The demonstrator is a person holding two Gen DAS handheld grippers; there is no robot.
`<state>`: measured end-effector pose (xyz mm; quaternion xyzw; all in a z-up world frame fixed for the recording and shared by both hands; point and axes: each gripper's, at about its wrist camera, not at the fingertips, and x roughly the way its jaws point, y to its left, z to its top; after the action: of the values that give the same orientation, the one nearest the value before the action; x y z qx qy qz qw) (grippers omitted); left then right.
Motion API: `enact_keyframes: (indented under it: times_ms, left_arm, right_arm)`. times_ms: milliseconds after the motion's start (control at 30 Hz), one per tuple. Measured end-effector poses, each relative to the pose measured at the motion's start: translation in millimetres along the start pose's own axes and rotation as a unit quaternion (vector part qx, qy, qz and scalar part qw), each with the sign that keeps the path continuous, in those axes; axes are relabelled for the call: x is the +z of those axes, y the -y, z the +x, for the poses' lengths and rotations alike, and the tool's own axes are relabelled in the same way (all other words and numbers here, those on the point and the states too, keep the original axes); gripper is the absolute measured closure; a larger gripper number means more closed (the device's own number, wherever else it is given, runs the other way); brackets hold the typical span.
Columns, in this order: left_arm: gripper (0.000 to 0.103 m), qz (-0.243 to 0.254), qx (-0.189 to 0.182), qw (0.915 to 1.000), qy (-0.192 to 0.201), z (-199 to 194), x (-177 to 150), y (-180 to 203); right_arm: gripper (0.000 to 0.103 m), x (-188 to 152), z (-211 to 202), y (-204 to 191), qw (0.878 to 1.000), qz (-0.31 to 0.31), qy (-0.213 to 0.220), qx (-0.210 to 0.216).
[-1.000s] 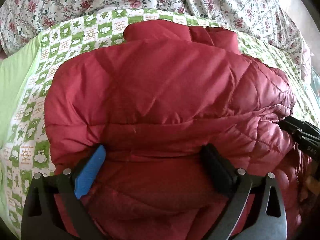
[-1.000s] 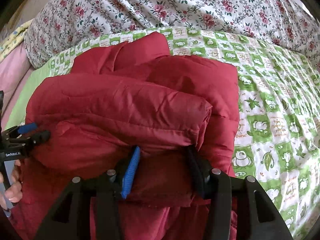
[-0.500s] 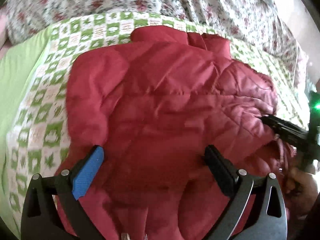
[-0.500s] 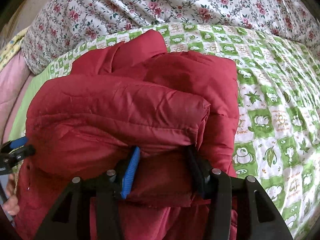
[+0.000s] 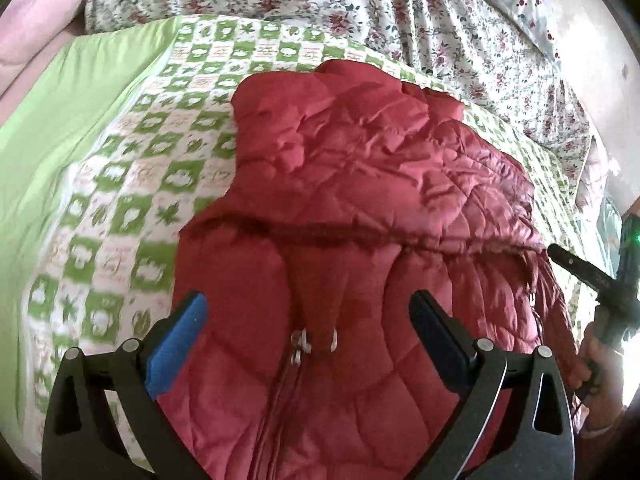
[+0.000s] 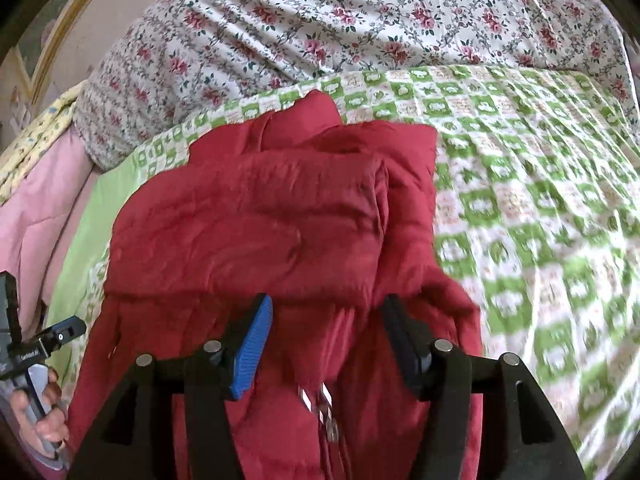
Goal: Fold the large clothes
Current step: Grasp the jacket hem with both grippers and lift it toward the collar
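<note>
A dark red quilted jacket (image 5: 360, 180) lies folded on the bed, its upper half laid over the lower, and its zipper pull (image 5: 298, 346) shows near the camera. My left gripper (image 5: 308, 300) hovers wide open over the lower front, its pads clear of the cloth. In the right wrist view the same jacket (image 6: 260, 220) shows its folded edge just beyond my right gripper (image 6: 328, 302). That gripper's jaws are opening. Red cloth and the zipper pull (image 6: 320, 400) lie between and under them, and the pads do not press on it.
A green and white checked sheet (image 6: 540, 220) covers the bed, with a wide bare stretch right of the jacket. A floral quilt (image 5: 360, 8) is heaped at the back. Pink bedding (image 6: 32, 208) lies far left. A hand (image 6: 36, 412) holds the other gripper's handle.
Both grippers have drawn back from the folded jacket toward its near hem. The right jaws, which pinched a fold, have spread. The left pads, earlier sunk in the jacket, now stand clear.
</note>
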<state>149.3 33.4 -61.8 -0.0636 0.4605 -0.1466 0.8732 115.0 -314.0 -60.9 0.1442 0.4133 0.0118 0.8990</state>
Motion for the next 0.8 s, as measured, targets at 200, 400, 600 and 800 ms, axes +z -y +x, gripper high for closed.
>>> enact_keyframes:
  times_ms: [200,400,600,800]
  left_arm:
    - [0.002,-0.011,-0.008,0.9999,-0.007,-17,-24,-8]
    - [0.002,-0.008,-0.007,0.9999,-0.012,-33,-51,-17]
    - [0.002,-0.011,-0.003,0.9998,-0.016,-46,-70,-30]
    - [0.002,-0.02,0.003,0.9996,-0.02,-58,-88,-46]
  right_arm:
    - [0.037,-23,-28,0,1.0,-0.003,-0.013,0.007]
    - [0.029,-50,-66,4,1.0,0.005,-0.006,0.014]
    - [0.029,-77,-91,19,1.0,0.027,-0.002,0.004]
    - [0.027,-102,-114,29,0.999,0.03,0.001,-0.023]
